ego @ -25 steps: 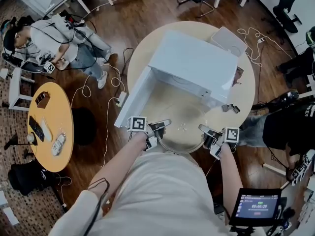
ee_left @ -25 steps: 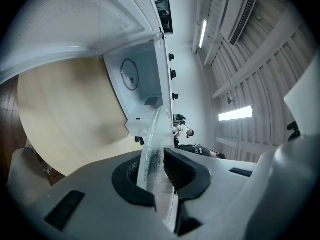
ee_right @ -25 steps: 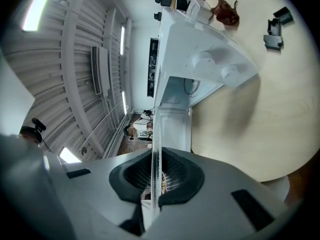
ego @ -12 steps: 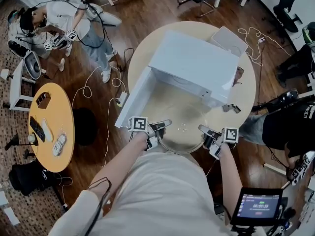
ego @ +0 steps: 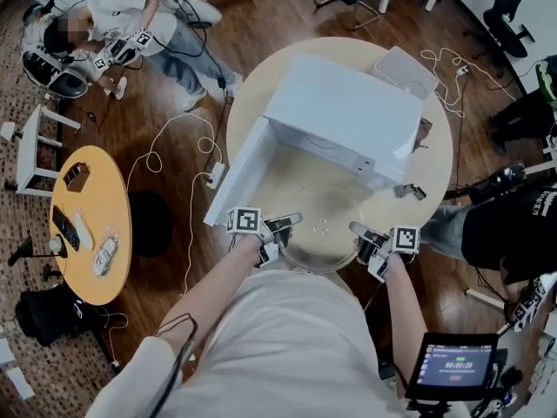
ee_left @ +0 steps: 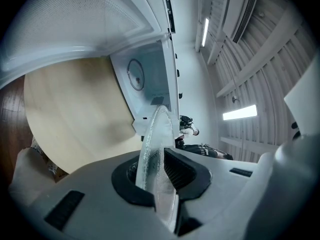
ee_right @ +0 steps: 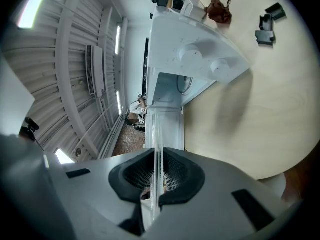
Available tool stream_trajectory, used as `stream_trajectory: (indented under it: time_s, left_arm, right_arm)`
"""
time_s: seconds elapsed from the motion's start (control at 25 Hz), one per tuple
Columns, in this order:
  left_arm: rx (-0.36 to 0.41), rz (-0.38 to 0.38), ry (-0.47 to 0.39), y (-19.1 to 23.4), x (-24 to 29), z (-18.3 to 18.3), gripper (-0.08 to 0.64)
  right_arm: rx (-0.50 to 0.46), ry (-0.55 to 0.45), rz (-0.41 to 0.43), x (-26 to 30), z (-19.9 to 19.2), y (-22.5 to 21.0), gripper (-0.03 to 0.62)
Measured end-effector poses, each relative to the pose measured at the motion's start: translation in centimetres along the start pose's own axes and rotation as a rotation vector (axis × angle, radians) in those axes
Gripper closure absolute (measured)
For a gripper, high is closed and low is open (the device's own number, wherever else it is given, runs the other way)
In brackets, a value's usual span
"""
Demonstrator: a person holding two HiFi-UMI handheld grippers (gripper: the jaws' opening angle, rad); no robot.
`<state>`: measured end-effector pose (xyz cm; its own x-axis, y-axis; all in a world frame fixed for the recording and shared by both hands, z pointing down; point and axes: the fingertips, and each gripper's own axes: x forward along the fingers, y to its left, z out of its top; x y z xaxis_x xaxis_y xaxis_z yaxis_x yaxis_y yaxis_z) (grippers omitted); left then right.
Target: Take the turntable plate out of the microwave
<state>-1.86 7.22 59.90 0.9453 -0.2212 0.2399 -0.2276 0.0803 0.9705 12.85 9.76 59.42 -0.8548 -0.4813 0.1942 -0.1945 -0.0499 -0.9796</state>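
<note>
The clear glass turntable plate (ego: 320, 233) hangs level in front of the white microwave (ego: 344, 111), over the near edge of the round table (ego: 435, 168). My left gripper (ego: 291, 221) is shut on its left rim and my right gripper (ego: 355, 230) is shut on its right rim. In the left gripper view the plate (ee_left: 154, 144) stands edge-on between the black pads of that gripper (ee_left: 157, 171), with the open microwave cavity (ee_left: 147, 81) beyond. The right gripper view shows the thin rim (ee_right: 156, 144) pinched in the right gripper (ee_right: 157, 176).
The microwave door (ego: 237, 171) swings open to the left, beside my left gripper. Small black parts (ego: 407, 192) and a white flat box (ego: 405, 72) lie on the table. A yellow side table (ego: 87, 225), floor cables (ego: 191, 198) and a screen (ego: 452, 366) surround me.
Both grippers and the plate have stayed nearly still. The person at the upper left has shifted upward and to the right.
</note>
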Motion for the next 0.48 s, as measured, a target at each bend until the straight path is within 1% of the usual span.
stream_trajectory:
  time_s: [0.08, 0.24, 0.48]
  left_arm:
    - [-0.003, 0.004, -0.001, 0.2, -0.2, 0.0, 0.515]
    - [-0.011, 0.01, -0.007, 0.7, -0.4, 0.0, 0.515]
    - [-0.018, 0.018, -0.011, 1.2, -0.5, -0.1, 0.515]
  right_arm:
    - [0.012, -0.002, -0.001, 0.2, -0.2, 0.1, 0.561]
    - [-0.003, 0.001, -0.023, 0.5, -0.2, -0.5, 0.561]
    - [0.016, -0.008, -0.048, 0.6, -0.4, -1.1, 0.561]
